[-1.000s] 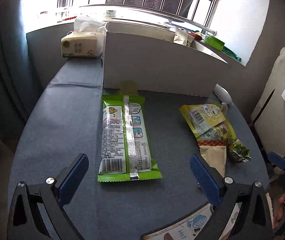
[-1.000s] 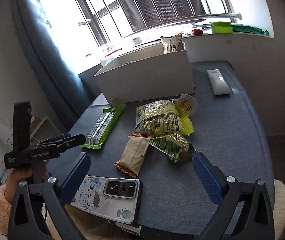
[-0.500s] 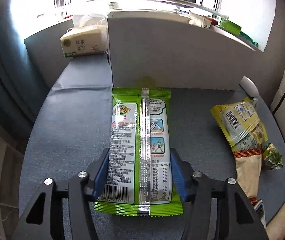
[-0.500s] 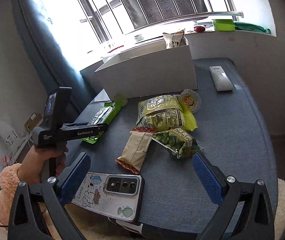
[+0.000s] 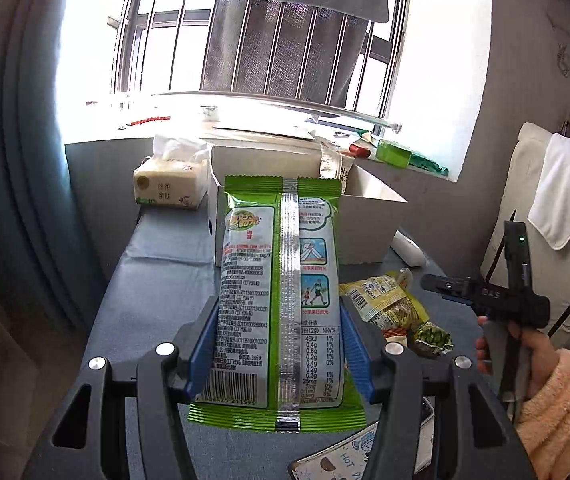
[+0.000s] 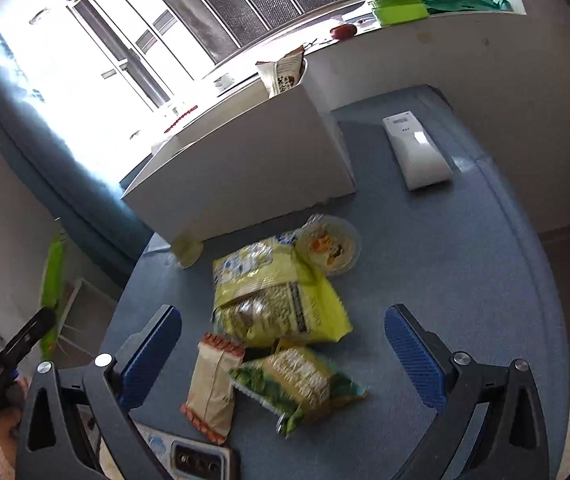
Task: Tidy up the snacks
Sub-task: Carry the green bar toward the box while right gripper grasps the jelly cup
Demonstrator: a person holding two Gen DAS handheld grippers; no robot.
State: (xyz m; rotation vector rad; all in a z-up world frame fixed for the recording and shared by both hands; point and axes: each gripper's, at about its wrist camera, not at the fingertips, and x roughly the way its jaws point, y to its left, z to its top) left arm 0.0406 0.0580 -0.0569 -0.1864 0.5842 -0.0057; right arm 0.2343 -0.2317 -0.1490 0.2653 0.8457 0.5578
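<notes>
My left gripper (image 5: 279,340) is shut on a long green snack packet (image 5: 281,260), its blue pads pressing both long edges. The packet hangs lifted off the blue table (image 5: 157,280), in front of the open white box (image 5: 369,220). My right gripper (image 6: 283,320) stands open above the loose snacks, nothing between its fingers. Under it lie a yellow bag (image 6: 277,300), a beige packet (image 6: 213,384), a green pea bag (image 6: 297,380) and a round cup (image 6: 329,248). One snack bag (image 6: 283,72) stands inside the white box (image 6: 245,168).
A white remote (image 6: 417,152) lies right of the box. A tissue pack (image 5: 169,184) sits at the table's back left. A phone (image 6: 201,460) lies at the front edge. A hand in a fluffy sleeve (image 5: 553,396) holds the right gripper.
My left gripper closed on the green packet and raised it off the table. My right gripper moved forward over the snack pile and rolled a little.
</notes>
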